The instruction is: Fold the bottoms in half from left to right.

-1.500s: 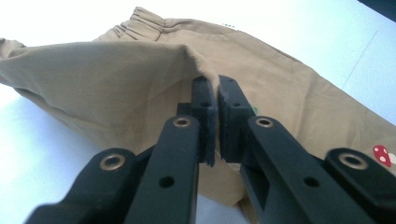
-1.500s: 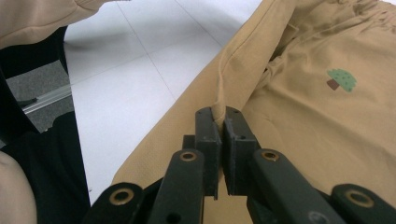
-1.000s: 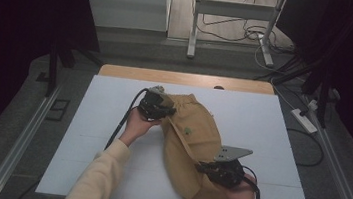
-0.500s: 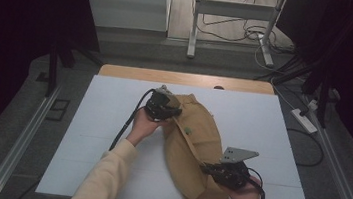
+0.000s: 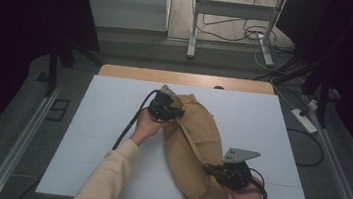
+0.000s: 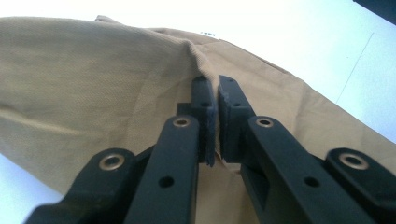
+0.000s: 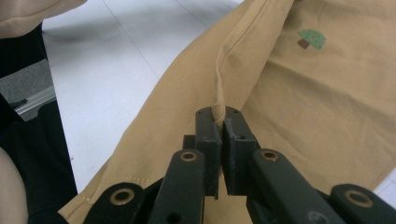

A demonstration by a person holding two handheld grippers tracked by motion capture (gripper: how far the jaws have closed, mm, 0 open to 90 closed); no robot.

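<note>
Garment: tan shirt, half-folded at frame centre on the bench.
Left gripper: fingers pinched on cloth.
Right gripper: fingers pinched on the fold.
Left: fold to be laid flat.

A white sheet covers nearly the whole bench, leaving a strip of bare wood along the far edge. Faint seams cross the white surface. Past the far edge, a pale panel stands on the floor toward the left, and a metal stand with two upright legs rises toward the right, loose cables coiled on the floor between its feet. Off the bench's right edge a white power strip lies on grey carpet, a dark cable looping away from it. A metal rail runs along the floor beside the left edge, another beside the right edge.
</note>
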